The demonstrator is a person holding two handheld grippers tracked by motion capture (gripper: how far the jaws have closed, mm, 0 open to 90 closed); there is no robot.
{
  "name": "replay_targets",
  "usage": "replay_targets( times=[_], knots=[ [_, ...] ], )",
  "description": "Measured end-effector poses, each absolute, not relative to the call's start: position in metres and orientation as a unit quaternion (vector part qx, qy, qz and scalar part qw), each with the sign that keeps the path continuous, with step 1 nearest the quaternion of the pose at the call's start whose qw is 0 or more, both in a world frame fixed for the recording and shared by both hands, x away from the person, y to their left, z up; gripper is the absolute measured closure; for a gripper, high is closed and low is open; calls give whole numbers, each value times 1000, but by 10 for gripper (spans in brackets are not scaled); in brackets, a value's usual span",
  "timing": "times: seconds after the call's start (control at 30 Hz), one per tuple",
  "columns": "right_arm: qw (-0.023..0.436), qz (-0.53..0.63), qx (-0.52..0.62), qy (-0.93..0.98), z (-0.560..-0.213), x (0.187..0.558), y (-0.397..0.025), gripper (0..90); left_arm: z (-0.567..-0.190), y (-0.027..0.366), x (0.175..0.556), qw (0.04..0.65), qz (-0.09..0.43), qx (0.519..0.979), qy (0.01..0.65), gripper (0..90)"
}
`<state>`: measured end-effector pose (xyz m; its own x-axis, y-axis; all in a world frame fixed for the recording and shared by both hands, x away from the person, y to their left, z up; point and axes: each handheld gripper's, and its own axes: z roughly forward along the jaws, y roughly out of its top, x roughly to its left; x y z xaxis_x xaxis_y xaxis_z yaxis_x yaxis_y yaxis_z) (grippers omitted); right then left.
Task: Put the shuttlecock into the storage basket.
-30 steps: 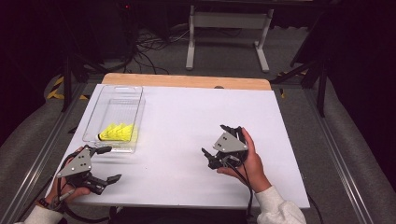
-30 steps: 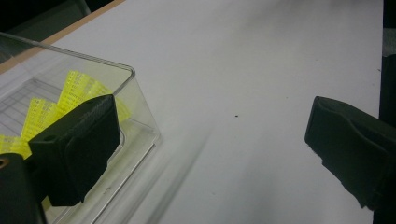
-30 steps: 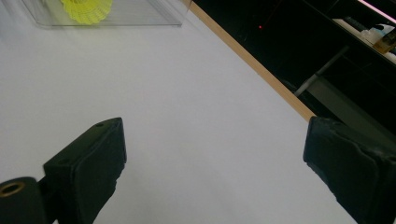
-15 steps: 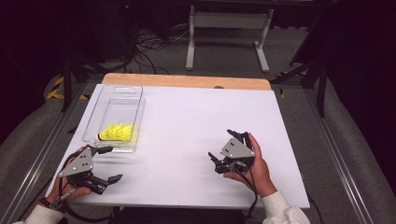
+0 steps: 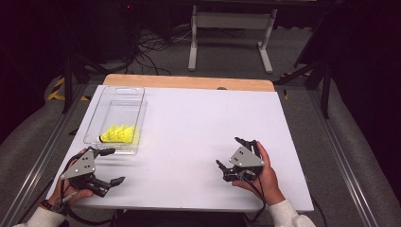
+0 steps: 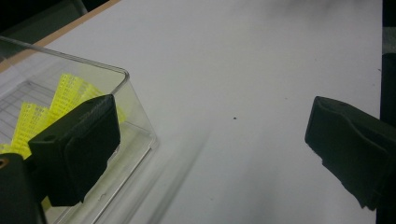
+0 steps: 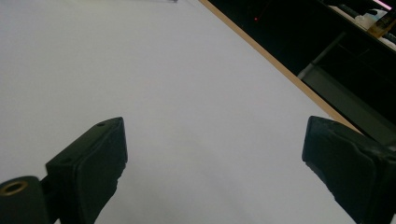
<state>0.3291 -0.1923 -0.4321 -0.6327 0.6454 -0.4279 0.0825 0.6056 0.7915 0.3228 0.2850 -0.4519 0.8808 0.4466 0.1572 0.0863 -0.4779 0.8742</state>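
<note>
Both grippers wait with jaws spread and holding nothing; the yellow shuttlecock (image 5: 117, 134) lies inside the clear tray (image 5: 138, 101), at its near end.

The left gripper (image 5: 109, 166) sits just off the tray's near corner, the right gripper (image 5: 232, 152) well apart from the tray on the white table (image 5: 198, 118). A reach looks due: next, the left must rise over the tray's wall and pinch the shuttlecock gently.

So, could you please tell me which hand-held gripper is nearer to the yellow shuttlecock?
Left. The left hand-held gripper sits just in front of the clear tray holding the yellow shuttlecock; the right hand-held gripper is far across the table.
</note>
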Motion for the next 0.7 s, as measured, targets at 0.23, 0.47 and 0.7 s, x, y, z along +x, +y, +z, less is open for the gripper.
replay_targets(
  times=[0.23,0.47,0.7],
  knots=[
    [360,390,228,816,-441,321,-204,77,-452,282,323,484,184,841,157,40],
    [356,391,241,814,-447,316,-214,76,-452,278,324,488,182,839,158,40],
    [342,396,257,813,-453,311,-224,65,-452,271,325,499,182,833,159,35]
  ],
)
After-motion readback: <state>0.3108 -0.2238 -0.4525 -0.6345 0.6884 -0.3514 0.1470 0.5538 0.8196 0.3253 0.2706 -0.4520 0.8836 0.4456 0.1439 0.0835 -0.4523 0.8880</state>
